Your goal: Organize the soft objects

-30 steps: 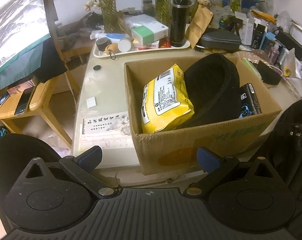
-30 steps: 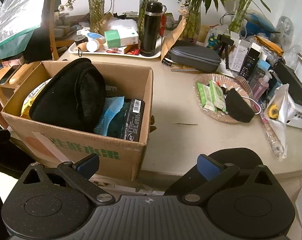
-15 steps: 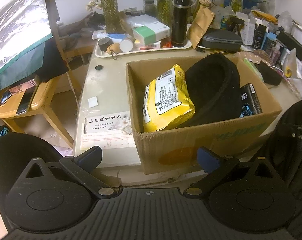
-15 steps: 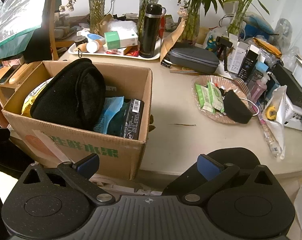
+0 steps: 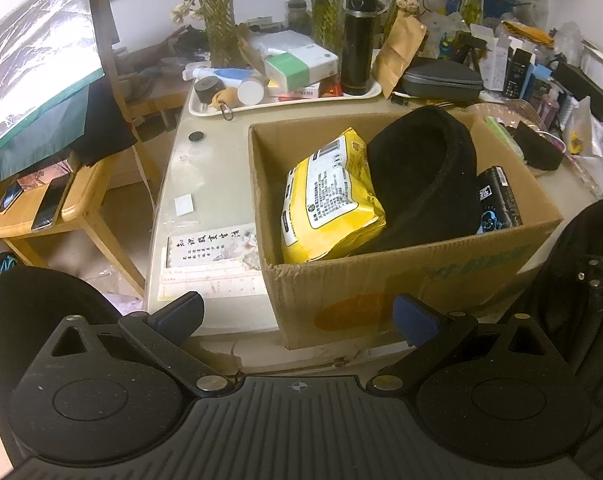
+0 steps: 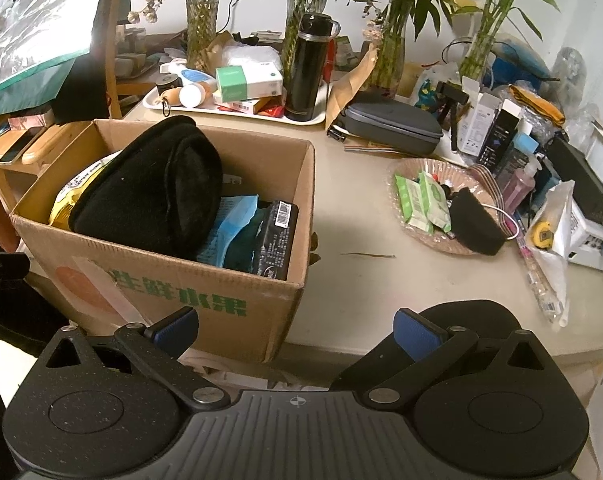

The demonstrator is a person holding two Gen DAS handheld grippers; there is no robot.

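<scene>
A cardboard box [image 5: 401,280] [image 6: 173,292] stands at the table's near edge. In it lie a black plush cushion [image 5: 425,176] [image 6: 153,184], a yellow soft pack [image 5: 329,204], a blue pack [image 6: 231,220] and a black pack [image 6: 275,236] [image 5: 499,204]. My left gripper [image 5: 299,314] is open and empty, held back in front of the box. My right gripper [image 6: 297,330] is open and empty, in front of the box's right corner. A black soft pouch [image 6: 475,226] and green wipe packs [image 6: 421,200] lie in a pink dish [image 6: 429,168] on the right.
A white tray [image 6: 237,110] with a black flask [image 6: 307,68], bottles and boxes stands behind the box. A grey case [image 6: 389,124], plant vases and cluttered boxes line the back and right. A wooden side table [image 5: 45,208] with phones stands left.
Both grippers have drifted slightly back and up from the box; the view shifts a little. Nothing was grasped or released.
</scene>
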